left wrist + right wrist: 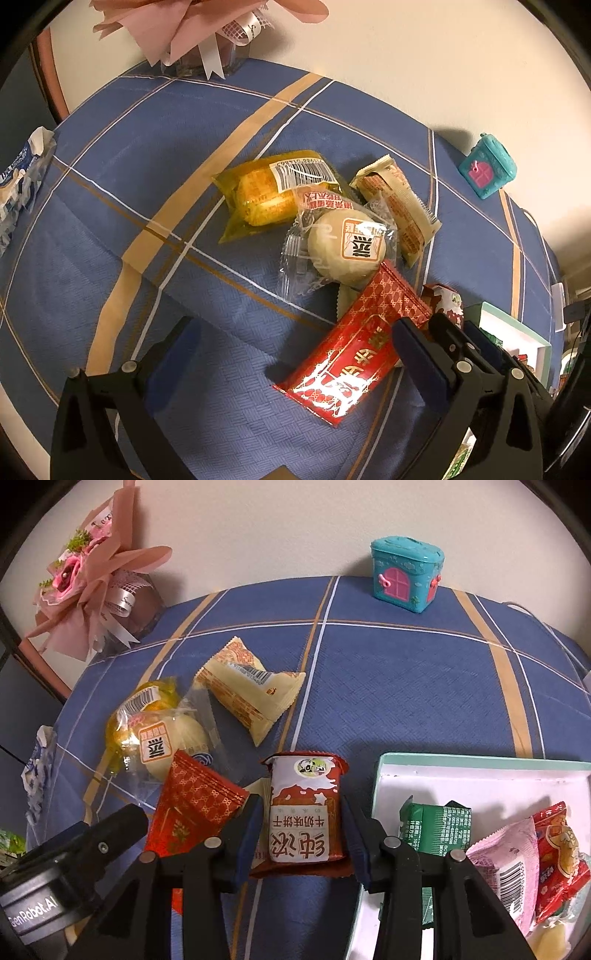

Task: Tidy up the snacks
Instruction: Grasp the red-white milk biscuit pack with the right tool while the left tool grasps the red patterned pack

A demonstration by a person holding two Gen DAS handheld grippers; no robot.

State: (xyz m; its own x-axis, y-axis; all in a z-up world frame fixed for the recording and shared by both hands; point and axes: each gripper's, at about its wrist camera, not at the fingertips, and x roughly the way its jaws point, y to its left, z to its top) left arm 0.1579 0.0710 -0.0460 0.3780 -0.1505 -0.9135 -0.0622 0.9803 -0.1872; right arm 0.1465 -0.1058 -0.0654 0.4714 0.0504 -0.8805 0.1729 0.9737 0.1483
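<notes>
A brown-and-white milk biscuit packet [303, 830] lies on the blue checked cloth, and my right gripper [302, 806] is shut on it, its pads pressed on both sides. The same packet [448, 302] peeks out in the left wrist view. My left gripper [295, 354] stands open just above the cloth, with a red-and-gold packet [354, 350] lying loose between its fingers, close to the right one. Beyond it a round pastry [343, 243] in clear wrap, a yellow packet [266, 195] and a cream packet [402, 206] lie in a loose heap.
A white box with a mint rim [480, 771] sits to the right, holding a green packet [432, 823], a pink one [509, 856] and a red one [557, 845]. A teal toy house [406, 576], a pink bouquet [92, 583] and a blue-white bag [18, 184] stand around the table's edges.
</notes>
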